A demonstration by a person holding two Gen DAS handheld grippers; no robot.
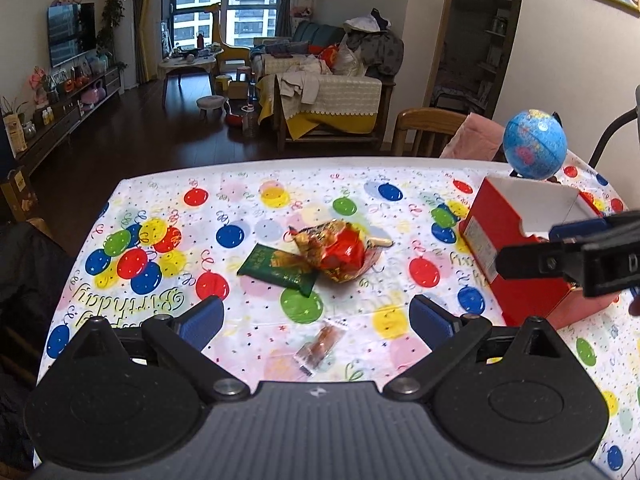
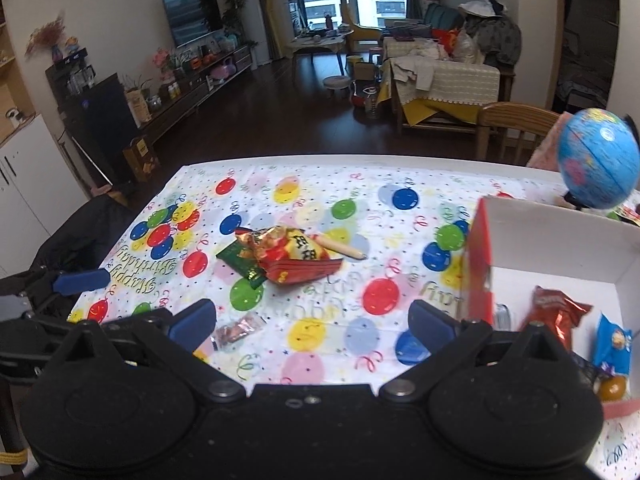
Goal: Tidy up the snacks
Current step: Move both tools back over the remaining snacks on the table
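Two grippers are held spread wide, nothing gripped: left gripper (image 1: 316,316), right gripper (image 2: 312,320). Red box (image 2: 480,256) taken as landmark. Inside it: red packet (image 2: 556,312), blue packet (image 2: 614,342). Left of it on the balloon tablecloth (image 2: 304,196): red-gold snack bag (image 1: 334,250) lying over a green packet (image 1: 276,266). Clear-wrapped snack (image 1: 320,346) lies nearer, between the left gripper's fingers. Globe (image 2: 598,158) seen behind the box.

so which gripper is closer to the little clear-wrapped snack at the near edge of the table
Left. The left gripper is open right over the clear-wrapped snack, which lies between its fingers; the right gripper sits off to the snack's right, nearer the red box.
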